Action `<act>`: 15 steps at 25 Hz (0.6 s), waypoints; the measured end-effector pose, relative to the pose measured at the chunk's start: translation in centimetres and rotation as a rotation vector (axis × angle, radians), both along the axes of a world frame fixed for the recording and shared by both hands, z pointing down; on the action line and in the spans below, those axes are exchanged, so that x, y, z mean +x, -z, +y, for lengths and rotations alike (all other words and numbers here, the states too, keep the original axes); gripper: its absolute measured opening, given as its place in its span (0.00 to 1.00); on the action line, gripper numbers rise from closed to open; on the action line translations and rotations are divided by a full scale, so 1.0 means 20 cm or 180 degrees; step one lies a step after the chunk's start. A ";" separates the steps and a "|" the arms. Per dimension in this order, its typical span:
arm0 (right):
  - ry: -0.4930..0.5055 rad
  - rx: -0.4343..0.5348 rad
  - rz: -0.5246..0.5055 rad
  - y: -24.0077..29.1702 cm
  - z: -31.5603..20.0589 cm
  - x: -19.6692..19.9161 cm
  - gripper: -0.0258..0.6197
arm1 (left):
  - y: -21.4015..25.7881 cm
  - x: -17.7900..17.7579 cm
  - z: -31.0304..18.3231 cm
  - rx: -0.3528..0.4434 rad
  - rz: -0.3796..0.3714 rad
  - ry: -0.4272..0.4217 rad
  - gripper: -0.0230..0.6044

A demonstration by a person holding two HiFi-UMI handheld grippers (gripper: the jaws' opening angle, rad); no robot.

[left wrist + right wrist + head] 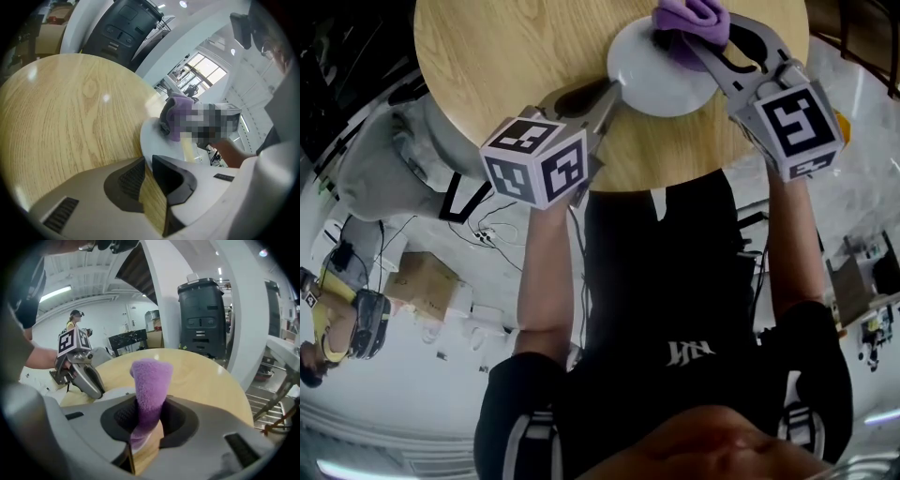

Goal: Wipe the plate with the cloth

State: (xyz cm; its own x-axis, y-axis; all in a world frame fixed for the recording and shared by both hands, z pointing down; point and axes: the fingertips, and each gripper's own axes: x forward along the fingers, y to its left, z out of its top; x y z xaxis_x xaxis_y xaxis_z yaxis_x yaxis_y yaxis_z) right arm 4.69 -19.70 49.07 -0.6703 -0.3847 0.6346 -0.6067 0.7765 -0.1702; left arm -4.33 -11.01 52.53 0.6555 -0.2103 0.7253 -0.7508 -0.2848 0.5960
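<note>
A white plate [661, 80] lies on the round wooden table [506, 56], near its edge closest to me. My left gripper [612, 97] is shut on the plate's near left rim; in the left gripper view the rim [149, 140] runs into the narrow gap between the pads. My right gripper [692, 42] is shut on a purple cloth [694, 14], which bunches above the plate's far right edge. In the right gripper view the cloth [150, 380] stands up between the jaws, with the left gripper [79, 373] beyond it on the left.
The table top stretches bare to the left of the plate [70, 117]. A black bin [122, 28] and a white pillar [173, 301] stand behind the table. Cables [487, 234] lie on the floor below, and a person [337, 319] stands at lower left.
</note>
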 end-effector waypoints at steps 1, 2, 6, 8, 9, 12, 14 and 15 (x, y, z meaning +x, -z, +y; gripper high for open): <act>-0.0041 -0.0011 0.0005 0.00 -0.01 0.04 0.19 | 0.00 0.00 -0.01 -0.0002 0.0001 -0.0008 0.12; -0.0080 -0.0020 0.0008 -0.01 -0.02 0.07 0.19 | -0.01 -0.01 -0.01 -0.0007 0.0003 -0.0014 0.12; -0.0166 0.0003 0.0034 0.00 -0.03 0.14 0.19 | -0.02 -0.02 -0.02 -0.0024 0.0004 -0.0016 0.12; -0.0169 0.0022 0.0049 0.03 -0.02 0.16 0.19 | -0.02 -0.02 -0.02 -0.0028 0.0003 -0.0023 0.12; -0.0167 0.0035 -0.0003 0.06 -0.01 0.15 0.19 | -0.02 -0.01 -0.02 -0.0027 0.0002 -0.0029 0.12; 0.0008 0.0137 -0.0460 0.22 0.03 -0.01 0.19 | -0.02 -0.02 -0.02 -0.0017 -0.0010 -0.0039 0.12; 0.0286 0.0098 -0.0647 0.25 0.09 -0.18 0.19 | -0.02 -0.03 -0.02 -0.0014 -0.0022 -0.0040 0.12; 0.0398 0.0016 -0.0672 0.23 0.13 -0.25 0.19 | -0.02 -0.03 -0.02 -0.0013 -0.0026 -0.0042 0.12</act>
State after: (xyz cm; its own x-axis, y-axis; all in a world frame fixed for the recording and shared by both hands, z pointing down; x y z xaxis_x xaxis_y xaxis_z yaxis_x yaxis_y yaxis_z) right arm -0.40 -17.16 44.38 -0.8304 -0.2931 0.4738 -0.4572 0.8445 -0.2789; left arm -5.00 -11.43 52.85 0.6522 -0.1985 0.7316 -0.7519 -0.2923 0.5910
